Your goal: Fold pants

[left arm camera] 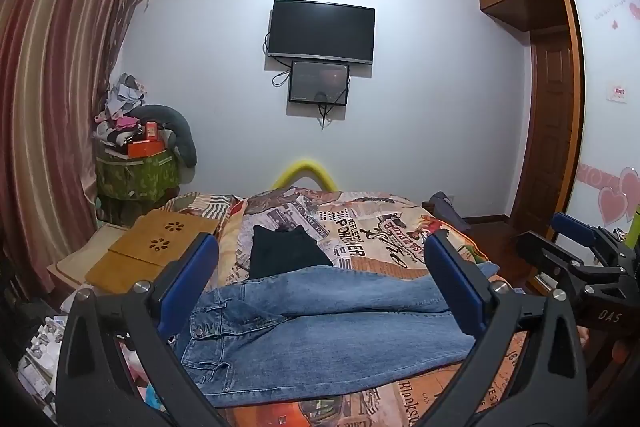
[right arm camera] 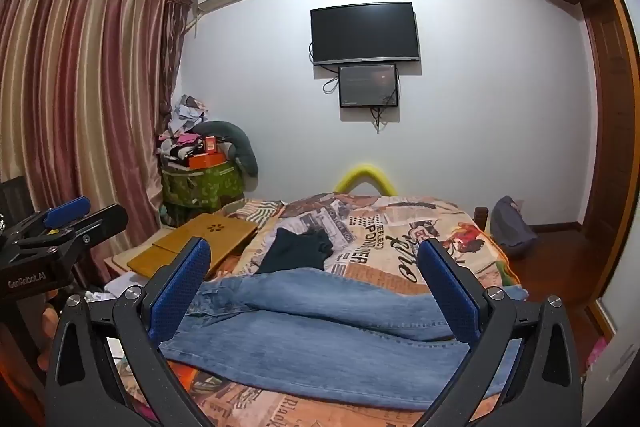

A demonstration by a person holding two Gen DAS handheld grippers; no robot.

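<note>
- My left gripper (left arm camera: 320, 279): blue-padded fingers (left arm camera: 192, 279) spread wide, nothing btwn them, hovering above the bed.
- My right gripper (right arm camera: 316, 283): same, fingers wide apart, empty.
- Blue denim jeans (left arm camera: 320, 327) lie flat across the near end of the comic-print bedspread (left arm camera: 380, 239), waistband to the left, legs running right.
- Dark folded garment (left arm camera: 284, 251) sits just behind the jeans.
- Bamboo lap tray (right arm camera: 200, 243) at bed's left edge.

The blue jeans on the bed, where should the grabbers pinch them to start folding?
Probably at the two ends. The blue jeans lie flat across the bed, waistband to the left, leg hems to the right. The open left gripper could pinch the waistband edge, the open right gripper the hems, each coming down from the near side, since thin flat cloth is easiest caught at an edge.
</note>
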